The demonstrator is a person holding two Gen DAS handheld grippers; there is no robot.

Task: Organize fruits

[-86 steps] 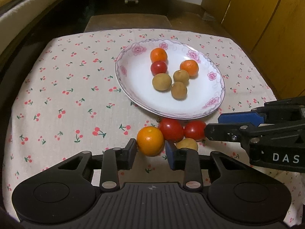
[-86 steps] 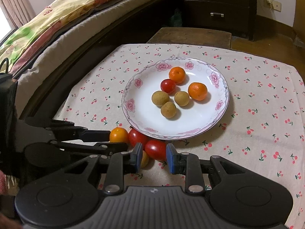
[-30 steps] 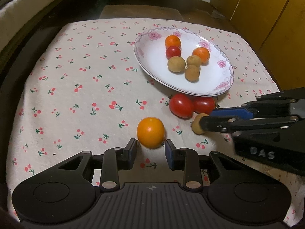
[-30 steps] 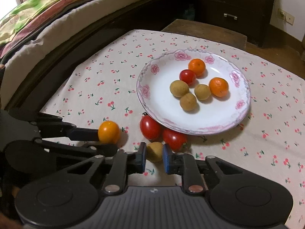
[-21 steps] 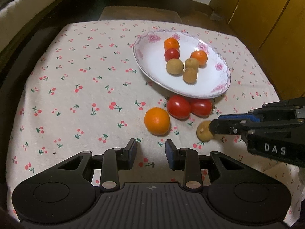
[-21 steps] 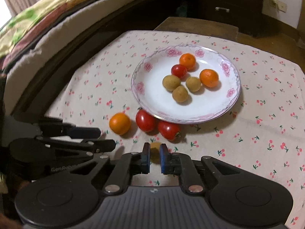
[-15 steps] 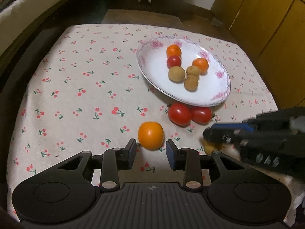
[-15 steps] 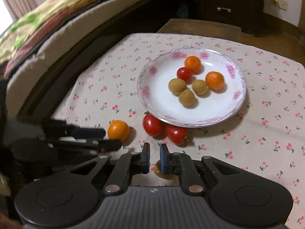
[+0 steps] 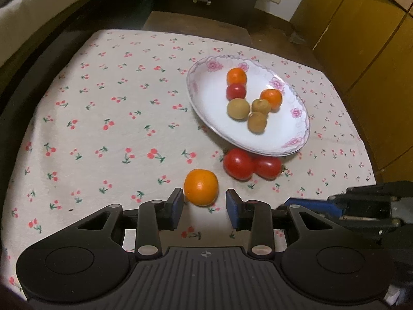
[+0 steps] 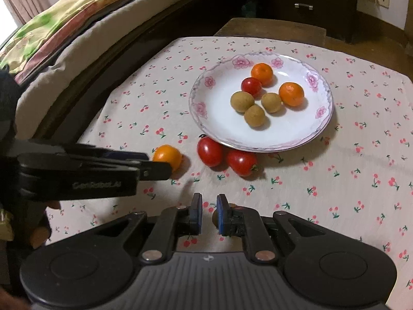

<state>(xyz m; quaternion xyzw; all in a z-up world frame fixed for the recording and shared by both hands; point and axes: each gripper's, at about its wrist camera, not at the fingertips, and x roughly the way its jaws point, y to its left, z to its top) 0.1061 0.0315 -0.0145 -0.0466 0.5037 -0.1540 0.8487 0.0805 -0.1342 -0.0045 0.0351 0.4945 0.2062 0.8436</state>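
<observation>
A flowered white plate (image 9: 284, 147) (image 10: 219, 108) holds two oranges, a small tomato and three brown longans. Two tomatoes (image 9: 237, 164) (image 10: 210, 151) lie against its near rim. A loose orange (image 9: 201, 187) (image 10: 167, 156) rests on the cherry-print cloth just inside the tips of my left gripper (image 9: 205, 203) (image 10: 158, 164). Its jaws are opening, with a gap on each side of the fruit. My right gripper (image 10: 208, 211) (image 9: 291, 204) is shut, and cloth shows in its narrow gap. A longan (image 10: 233, 205) peeks from under its right finger, mostly hidden.
A bed with a coloured quilt (image 10: 51, 25) runs along the table's left side. Behind the table stand a wooden stool (image 9: 196, 23) and a dark dresser (image 10: 304, 5). Yellow cupboards (image 9: 374, 38) stand at the right. Bare cloth spreads left of the plate.
The right jaws narrowed around the longan and drew back from the tomatoes; the longan now sits under the right finger. The left jaws widened a little and stand around the orange.
</observation>
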